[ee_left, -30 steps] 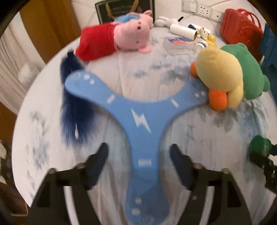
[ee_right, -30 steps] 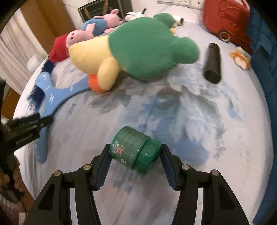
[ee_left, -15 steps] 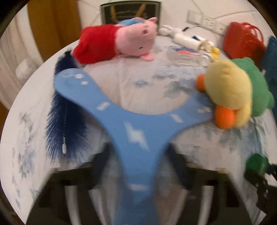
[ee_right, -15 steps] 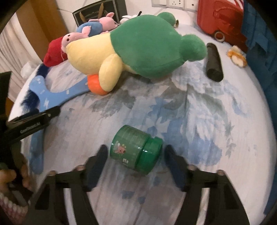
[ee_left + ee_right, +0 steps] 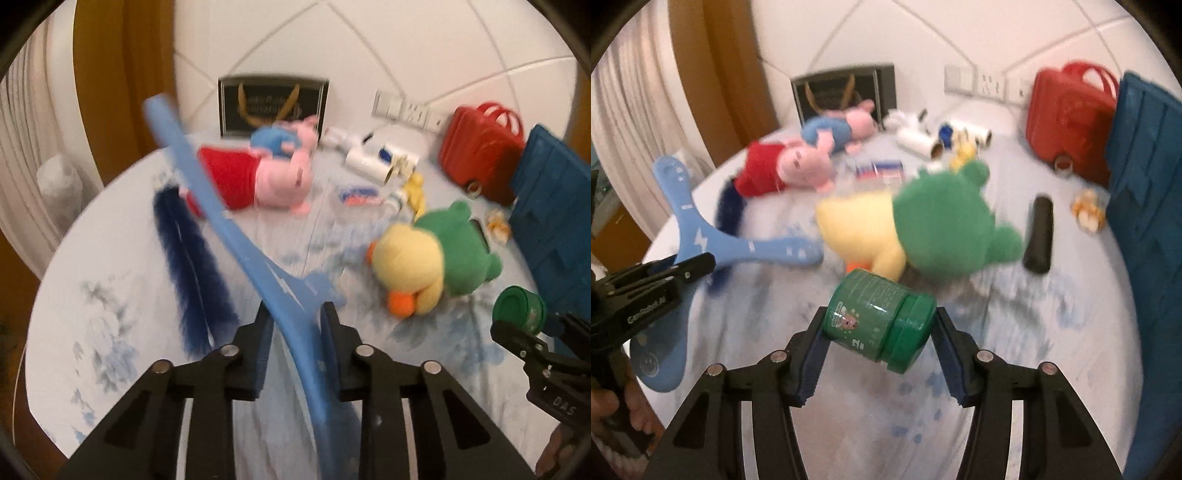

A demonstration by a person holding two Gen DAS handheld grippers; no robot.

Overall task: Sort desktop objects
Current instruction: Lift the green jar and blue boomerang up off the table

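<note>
Left wrist view: the left gripper (image 5: 293,332) was found clamped on one arm of a blue three-armed boomerang (image 5: 236,236), which was held tilted on edge above the floral tablecloth (image 5: 110,314), its far arm raised toward the wall. The grip was seen to sit near the hub, with two long arms overhanging. A dark blue feather duster (image 5: 192,266) lay just beside it on the cloth, and a Peppa Pig plush in red (image 5: 255,177) lay beyond.

Right wrist view: the right gripper (image 5: 879,332) was found closed on a green lidded jar (image 5: 879,317), gripped end to end, base against one finger and lid against the other, and apparently raised off the cloth. A yellow duck plush in a green hood (image 5: 923,232) lay directly ahead, and a black cylinder (image 5: 1039,236) lay near a blue crate (image 5: 1145,184) at the right edge.

Risks were judged as follows. The boomerang could pivot or slip between the fingers, because the flat foam-like blade is held off-centre. Its raised arm could sweep the pig plush or duster during transport. The jar could roll out of the grip, since the smooth rounded ends offer little contact. Both views were blurred, so contact quality could not be confirmed.
</note>
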